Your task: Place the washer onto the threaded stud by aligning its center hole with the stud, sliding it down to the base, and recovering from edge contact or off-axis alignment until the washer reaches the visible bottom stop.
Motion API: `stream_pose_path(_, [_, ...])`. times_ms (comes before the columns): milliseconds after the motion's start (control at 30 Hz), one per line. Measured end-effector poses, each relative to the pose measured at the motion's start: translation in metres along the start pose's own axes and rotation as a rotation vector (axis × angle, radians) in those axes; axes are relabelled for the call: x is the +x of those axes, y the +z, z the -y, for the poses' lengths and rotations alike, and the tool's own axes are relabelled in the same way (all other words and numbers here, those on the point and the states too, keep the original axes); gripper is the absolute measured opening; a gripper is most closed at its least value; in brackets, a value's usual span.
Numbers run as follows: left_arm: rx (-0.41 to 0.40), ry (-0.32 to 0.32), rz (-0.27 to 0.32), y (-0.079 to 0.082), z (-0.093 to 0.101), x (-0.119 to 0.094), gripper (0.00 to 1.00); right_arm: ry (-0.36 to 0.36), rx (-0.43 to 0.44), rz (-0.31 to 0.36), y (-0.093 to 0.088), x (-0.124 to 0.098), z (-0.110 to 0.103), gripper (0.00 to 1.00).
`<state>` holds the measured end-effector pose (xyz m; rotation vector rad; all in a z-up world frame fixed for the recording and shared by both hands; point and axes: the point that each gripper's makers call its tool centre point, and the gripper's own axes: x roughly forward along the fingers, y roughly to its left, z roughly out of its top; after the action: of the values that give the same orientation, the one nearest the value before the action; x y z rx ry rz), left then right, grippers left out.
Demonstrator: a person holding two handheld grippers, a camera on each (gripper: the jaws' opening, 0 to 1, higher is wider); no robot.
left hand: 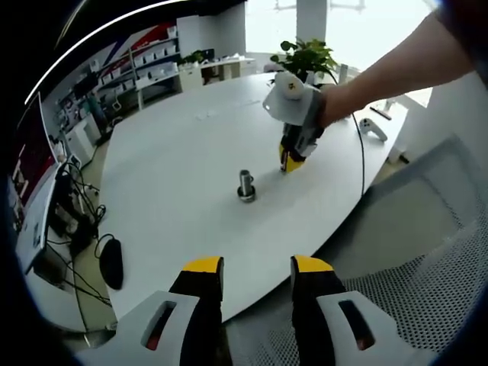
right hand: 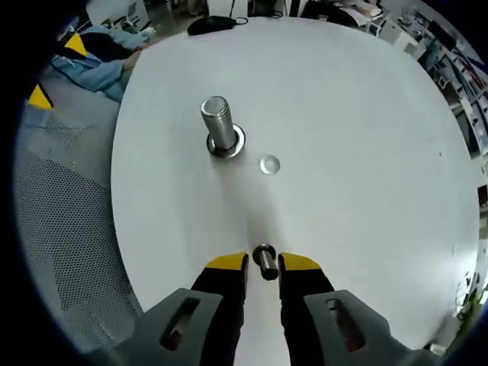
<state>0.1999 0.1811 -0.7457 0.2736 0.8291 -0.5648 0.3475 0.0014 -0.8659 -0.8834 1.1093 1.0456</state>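
Right hand-held gripper [right hand: 264, 264]: jaws narrow, clamped on a small metal nut-like piece [right hand: 264, 260] that sits between the yellow tips; cannot tell exactly what part it is. It hovers over the white surface [right hand: 366, 122], well short of the stud.

Threaded stud [right hand: 219, 126] stands upright on the surface, with a flat ring around its base. Washer [right hand: 269, 165] lies flat on the surface just beside the stud's base, to the right in the right gripper view, not on the stud and not touching it.

Left hand-held gripper [left hand: 258, 276]: jaws apart, nothing between them, held back at the surface's near edge over a mesh chair [left hand: 427, 290].

In the left gripper view the stud [left hand: 246, 185] sits mid-surface, and the right hand-held gripper [left hand: 291, 162] comes in from the upper right, tips pointed down just beyond the stud, held by a person's hand [left hand: 335, 104].

Background in the left gripper view: potted plant [left hand: 305, 57] at the far edge of the surface, black mouse [left hand: 111, 261] and cables at the left edge, shelving along the far wall.
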Motion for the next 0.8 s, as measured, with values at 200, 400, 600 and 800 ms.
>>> stream_pose_path(200, [0.001, -0.002, -0.002, 0.000, 0.001, 0.000, 0.33, -0.008, 0.018, 0.049, 0.014, -0.010, 0.004, 0.23])
stream_pose_path(400, [0.003, -0.003, -0.003, 0.001, 0.001, 0.000, 0.33, -0.032, 0.000, 0.079, 0.029, -0.014, 0.010, 0.23])
stream_pose_path(600, [0.004, -0.003, -0.003, 0.000, 0.001, 0.000, 0.33, -0.041, -0.044, 0.106, 0.052, -0.013, 0.011, 0.24])
stream_pose_path(800, [0.001, -0.002, -0.006, -0.001, 0.000, 0.000, 0.33, -0.018, -0.104, 0.108, 0.073, -0.002, 0.005, 0.24])
